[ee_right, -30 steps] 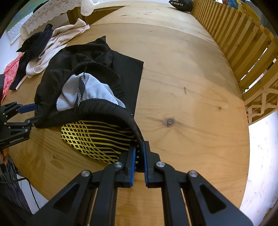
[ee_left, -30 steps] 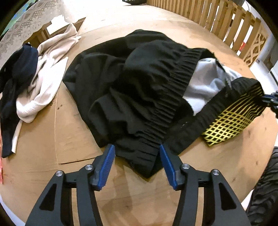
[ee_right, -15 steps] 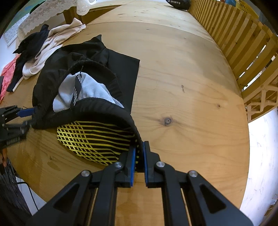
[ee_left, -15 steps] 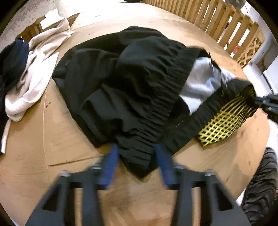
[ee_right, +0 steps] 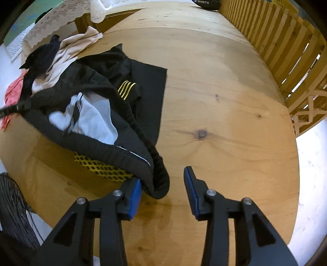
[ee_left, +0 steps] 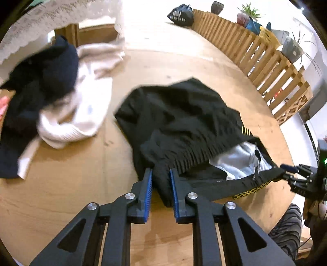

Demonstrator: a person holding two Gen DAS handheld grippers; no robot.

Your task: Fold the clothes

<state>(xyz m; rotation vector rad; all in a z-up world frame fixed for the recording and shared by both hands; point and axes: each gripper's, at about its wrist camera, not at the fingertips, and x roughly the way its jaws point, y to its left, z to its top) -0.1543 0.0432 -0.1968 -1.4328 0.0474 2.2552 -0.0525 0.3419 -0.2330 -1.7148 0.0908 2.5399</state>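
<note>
Even bright indoor light, soft shadows, motion blur leftward, heavy fisheye edge distortion

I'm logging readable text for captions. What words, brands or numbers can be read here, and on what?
"SPORTS": white print on the black bag at the far end of the wooden table; the larger line above it is too blurred to read.
Hanging tag inside the black shorts: too small to read.
Nothing else is legible.

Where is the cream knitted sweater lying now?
In the left wrist view the cream knitted sweater lies far left on the wooden table, beside the black shorts, under a dark navy garment.
</note>
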